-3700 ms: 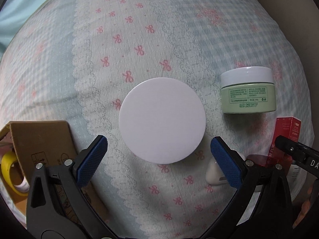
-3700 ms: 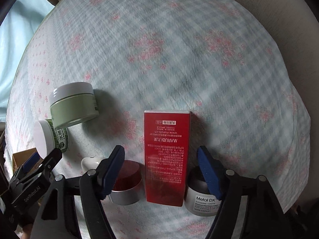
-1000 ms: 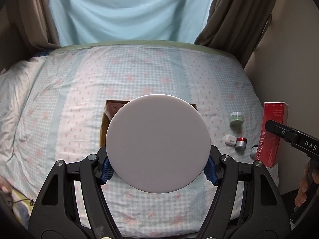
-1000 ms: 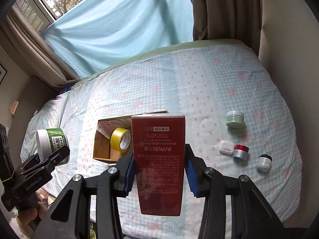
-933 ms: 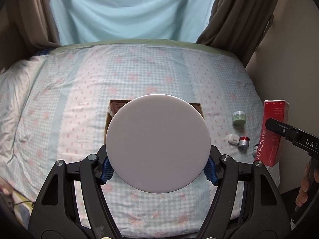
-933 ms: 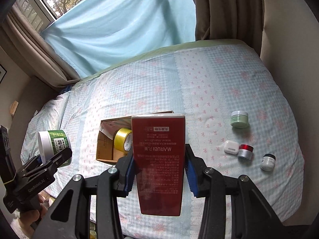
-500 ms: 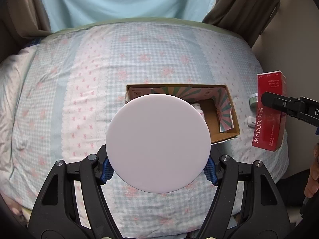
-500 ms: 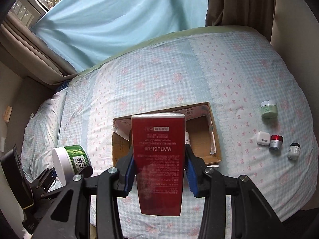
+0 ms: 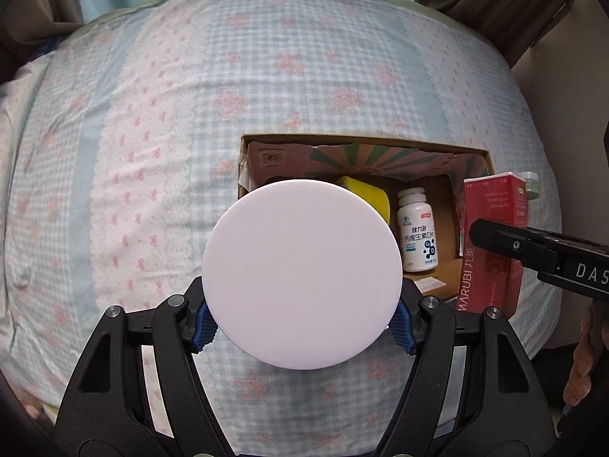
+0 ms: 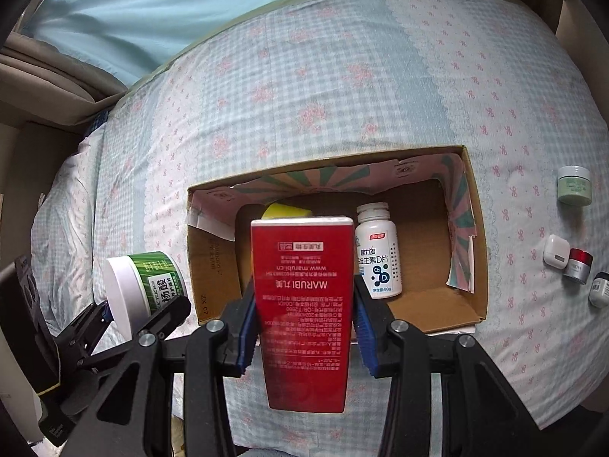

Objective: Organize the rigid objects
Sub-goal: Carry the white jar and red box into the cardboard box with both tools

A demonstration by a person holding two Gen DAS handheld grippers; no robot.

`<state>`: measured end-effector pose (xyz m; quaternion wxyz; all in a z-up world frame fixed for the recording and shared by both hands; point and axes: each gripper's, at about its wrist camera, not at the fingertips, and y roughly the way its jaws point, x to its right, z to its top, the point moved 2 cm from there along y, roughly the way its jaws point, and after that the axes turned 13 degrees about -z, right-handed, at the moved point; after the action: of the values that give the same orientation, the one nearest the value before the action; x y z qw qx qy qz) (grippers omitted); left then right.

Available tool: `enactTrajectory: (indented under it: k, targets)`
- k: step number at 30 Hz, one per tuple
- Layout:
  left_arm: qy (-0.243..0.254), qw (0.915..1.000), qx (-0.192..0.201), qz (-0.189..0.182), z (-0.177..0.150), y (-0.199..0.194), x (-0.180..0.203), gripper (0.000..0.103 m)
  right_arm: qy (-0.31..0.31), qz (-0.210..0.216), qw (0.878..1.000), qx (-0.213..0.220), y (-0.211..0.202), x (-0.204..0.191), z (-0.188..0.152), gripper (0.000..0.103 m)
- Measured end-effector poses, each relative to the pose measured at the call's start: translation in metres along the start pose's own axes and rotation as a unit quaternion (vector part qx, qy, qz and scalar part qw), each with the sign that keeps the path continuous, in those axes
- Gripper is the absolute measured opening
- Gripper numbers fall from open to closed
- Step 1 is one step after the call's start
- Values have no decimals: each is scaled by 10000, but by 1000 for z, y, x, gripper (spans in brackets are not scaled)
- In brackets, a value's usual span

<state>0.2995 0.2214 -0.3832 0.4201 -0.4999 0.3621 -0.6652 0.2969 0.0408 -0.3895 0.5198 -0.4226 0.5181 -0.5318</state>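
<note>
We see left gripper jaws pinching green jar, white lid facing camera, above bed just left of box. Right gripper jaws clamp red carton upright over box's near edge. Inside box: white bottle, yellow tape. Four small containers on bed, right of box.

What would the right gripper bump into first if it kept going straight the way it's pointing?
Probably the cardboard box. The right gripper, shut on the red carton, points at its open inside beside the white bottle; depth is unclear.
</note>
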Motion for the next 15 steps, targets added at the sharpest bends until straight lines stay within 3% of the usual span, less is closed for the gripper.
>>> enactTrajectory:
  k: [13, 15]
  targets:
    - [296, 9970, -634, 336, 35, 63, -7, 68, -21, 23, 9980, -627, 72, 1, 24, 41]
    - [381, 9965, -681, 309, 37, 68, -5, 74, 40, 49, 9972, -749, 80, 1, 29, 41]
